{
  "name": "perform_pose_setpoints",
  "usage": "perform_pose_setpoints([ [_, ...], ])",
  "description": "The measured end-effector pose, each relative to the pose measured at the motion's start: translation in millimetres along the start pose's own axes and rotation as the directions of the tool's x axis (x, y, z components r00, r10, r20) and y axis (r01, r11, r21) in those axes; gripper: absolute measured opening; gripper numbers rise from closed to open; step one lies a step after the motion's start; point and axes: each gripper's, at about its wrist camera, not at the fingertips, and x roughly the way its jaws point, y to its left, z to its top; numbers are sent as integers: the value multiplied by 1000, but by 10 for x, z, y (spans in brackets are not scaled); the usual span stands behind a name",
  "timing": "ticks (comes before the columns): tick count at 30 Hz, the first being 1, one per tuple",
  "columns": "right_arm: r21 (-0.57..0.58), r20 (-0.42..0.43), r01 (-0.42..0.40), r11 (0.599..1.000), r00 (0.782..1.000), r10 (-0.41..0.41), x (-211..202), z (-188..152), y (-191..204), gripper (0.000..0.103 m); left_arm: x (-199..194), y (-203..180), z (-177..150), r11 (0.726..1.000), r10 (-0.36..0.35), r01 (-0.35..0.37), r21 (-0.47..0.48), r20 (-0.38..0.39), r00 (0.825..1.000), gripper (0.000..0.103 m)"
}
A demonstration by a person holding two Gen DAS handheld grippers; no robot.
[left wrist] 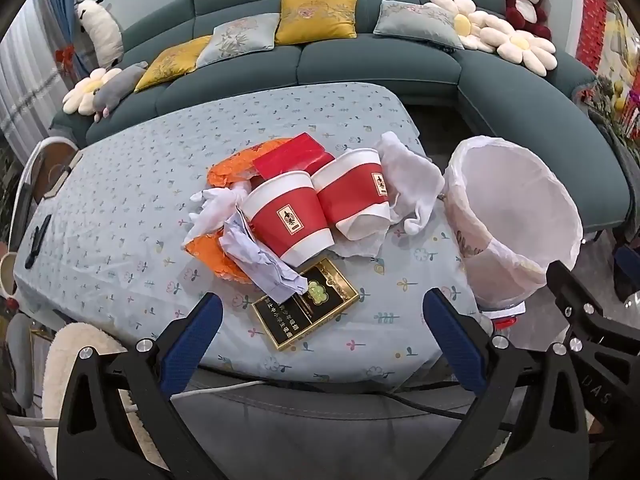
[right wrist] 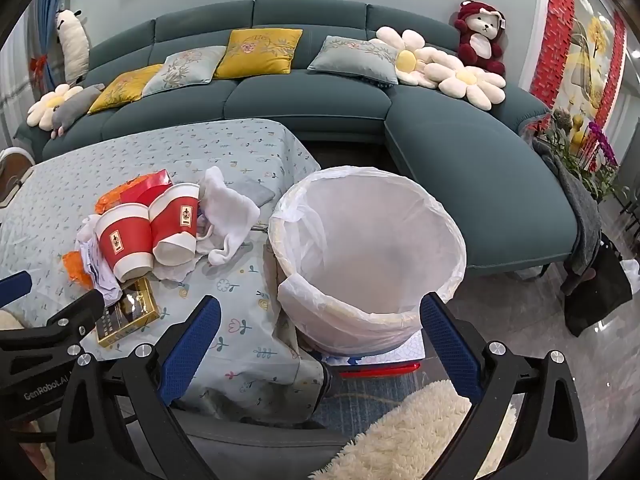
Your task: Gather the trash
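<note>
Trash heap at the middle of the floral-print pale blue tablecloth (left wrist: pixel 120 216): two tipped red-and-white paper cups (left wrist: pixel 288 216), crumpled white tissue (left wrist: pixel 412 184), crinkled orange wrappers (left wrist: pixel 216 256), a flat red packet (left wrist: pixel 296 152) and a glossy black-and-gold carton (left wrist: pixel 308 304). The round bin lined with thin white plastic (right wrist: pixel 368 240) stands just beside the table edge. Left gripper (left wrist: pixel 322 334), jaws wide and empty, faces the heap; only the right wrist view, its right gripper (right wrist: pixel 320 336) equally wide and empty, looks into the bin's bare liner.
</note>
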Motion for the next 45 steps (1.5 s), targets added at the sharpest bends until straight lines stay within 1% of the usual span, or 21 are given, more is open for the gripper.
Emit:
perform_pose_setpoints([
  [3,2,1,0,1000,1000,0,1,-2,2,95,-4,-14,-5,1000,1,-2,11,11,1000,96],
  [10,16,-1,1,1000,1000,-1,2,-1,-40,95,3,23,14,999,-46,46,0,2,999,95],
  [18,10,1,-2,1000,1000,2,-3,9,-32,95,5,-18,0,1000,-14,14,19,14,1000,95],
  [24,9,1,-3,1000,1000,2,-1,10,-26,96,-14,3,3,1000,0,0,-5,37,999,95],
  [26,8,2,-2,1000,1000,2,-2,11,-24,95,-14,12,9,1000,-3,3,-11,37,999,95],
  [30,8,2,-2,1000,1000,2,-2,9,-26,96,-5,3,26,1000,10,-11,14,24,1000,95],
  [32,8,2,-2,1000,1000,2,0,9,-25,96,-6,11,34,1000,17,-17,7,26,1000,95],
  [35,8,3,-2,1000,1000,2,0,10,-26,95,-15,26,38,1000,15,-14,-5,32,999,95],
  [45,12,3,0,1000,1000,0,5,34,-24,96,-23,5,61,1000,14,-15,4,71,997,96],
])
